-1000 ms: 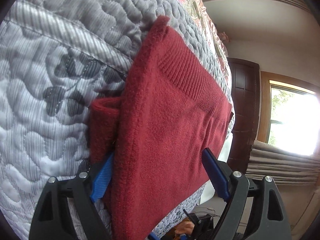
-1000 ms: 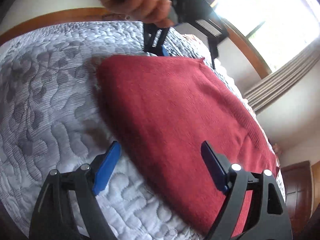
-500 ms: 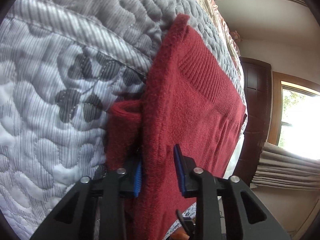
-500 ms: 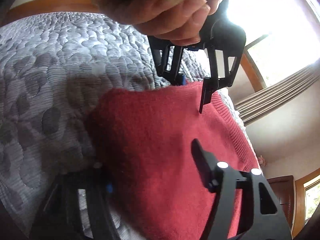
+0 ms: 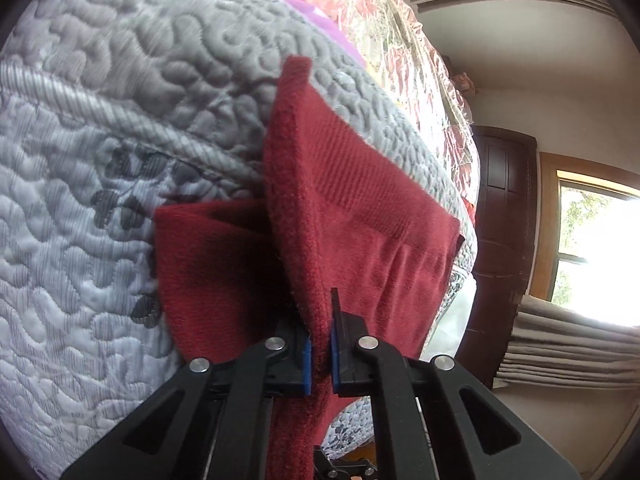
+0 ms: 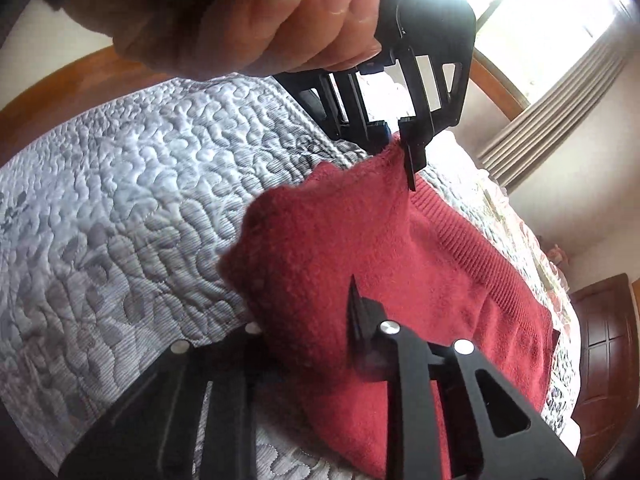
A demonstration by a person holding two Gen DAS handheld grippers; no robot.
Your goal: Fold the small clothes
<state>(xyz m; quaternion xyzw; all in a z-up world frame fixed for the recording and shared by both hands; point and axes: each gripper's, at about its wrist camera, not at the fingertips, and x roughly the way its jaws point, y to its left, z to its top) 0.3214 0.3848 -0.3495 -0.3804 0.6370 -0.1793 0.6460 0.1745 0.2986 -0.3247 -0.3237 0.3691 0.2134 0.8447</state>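
A dark red knitted garment lies on a grey-white quilted bedspread, near the edge of the bed that faces a dark wooden door. The ribbed band of the garment runs along the side nearest that edge.

The left gripper is clamped on one raised edge of the red knit; its blue pads are pressed close together with the fabric pinched between them. From this pinch the cloth rises in a steep fold, and a lower layer of the same garment lies flat on the quilt beside it.

The right gripper is closed on another part of the same edge, where the knit bunches up over one of its black fingers. In the right wrist view, a hand holds the left gripper above the far end of that raised edge.

A window with curtains glows beside the door.
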